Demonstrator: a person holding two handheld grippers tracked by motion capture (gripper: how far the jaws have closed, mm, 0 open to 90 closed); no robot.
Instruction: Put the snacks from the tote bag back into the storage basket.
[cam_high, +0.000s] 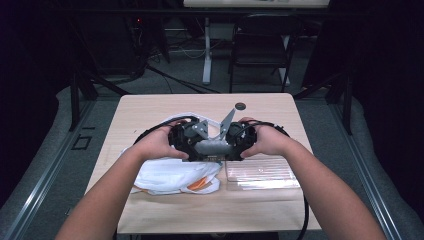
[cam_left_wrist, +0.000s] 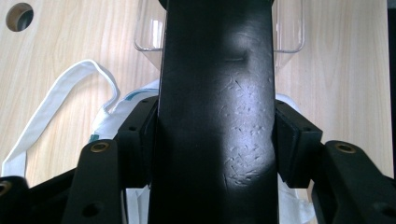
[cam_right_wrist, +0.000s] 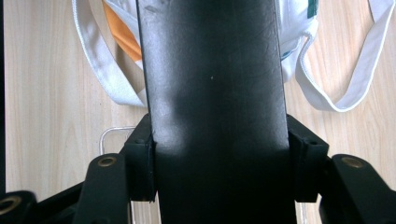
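A long flat black bar (cam_high: 212, 147) hangs level over the middle of the table, between my two grippers, which face each other. My left gripper (cam_high: 197, 147) grips one end: in the left gripper view the bar (cam_left_wrist: 217, 93) runs up the middle and both pads (cam_left_wrist: 292, 144) press on its sides. At the other end my right gripper (cam_high: 227, 147) does the same, its pads (cam_right_wrist: 140, 163) clamped on the bar (cam_right_wrist: 212, 84). Under the hands lies a white cloth bag (cam_high: 170, 175) with something orange (cam_high: 200, 184) inside.
A clear plastic tray (cam_high: 262, 172) lies on the wooden table (cam_high: 150, 107) at the front right, beside the bag. The bag's white straps (cam_left_wrist: 46, 121) spread over the wood. A round hole (cam_high: 240, 105) sits near the far edge. A chair (cam_high: 260, 45) stands beyond the table.
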